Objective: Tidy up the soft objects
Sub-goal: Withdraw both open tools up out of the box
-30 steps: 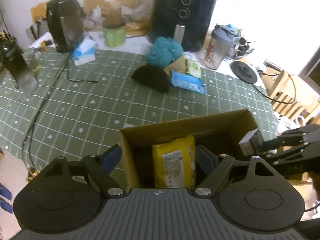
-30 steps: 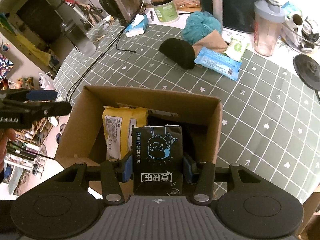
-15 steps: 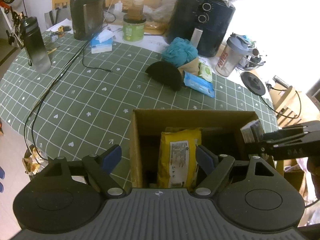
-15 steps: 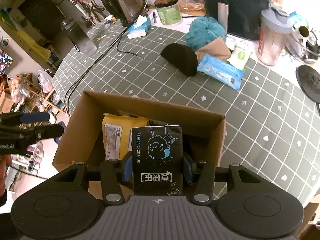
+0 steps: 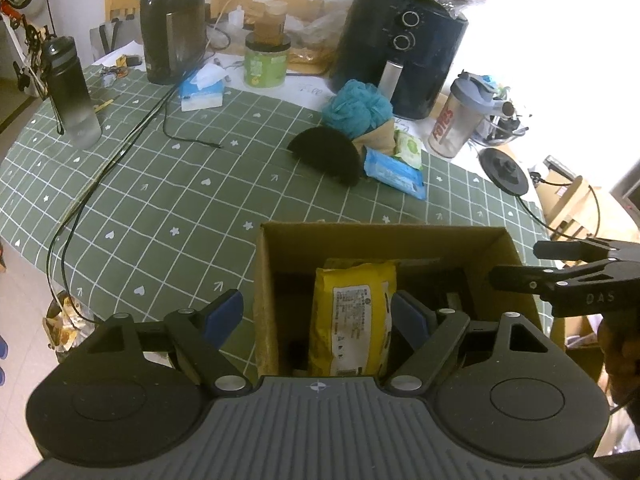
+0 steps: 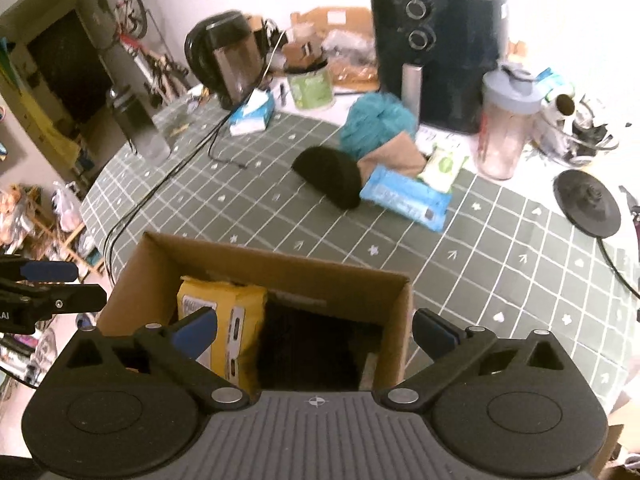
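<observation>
On the green checked tablecloth [image 5: 168, 200], at ten o'clock in the left wrist view, a dark water bottle [image 5: 72, 92] stands upright, with a black kettle [image 5: 172, 54] at eleven o'clock and a blue tissue box [image 5: 200, 90] just below it. Near the middle of that view lies a cluster of soft things: a teal mesh sponge [image 5: 358, 106], a black half-round pad [image 5: 326, 154] touching its lower edge, and a blue wipes packet [image 5: 394, 172] just beside the pad at its three o'clock. A small green wipes pack [image 5: 408, 148] sits at the blue packet's twelve o'clock.

The cardboard box [image 5: 266, 280] stands open at six o'clock, and a yellow packet [image 5: 354, 316] stands upright inside it. The left gripper [image 5: 318, 318] hovers over the box with its blue-padded fingers [image 5: 222, 314] spread apart, one outside the left wall and one inside beside the packet, pressing on nothing.

In the right wrist view the right gripper [image 6: 314, 330] hangs over the same box, its jaws having just swung wide; nothing sits between them, and only a dark shape shows at the box's bottom, too dim to identify. A black air fryer [image 6: 438, 46] stands at one o'clock, a shaker bottle [image 6: 506, 124] just to its right.
</observation>
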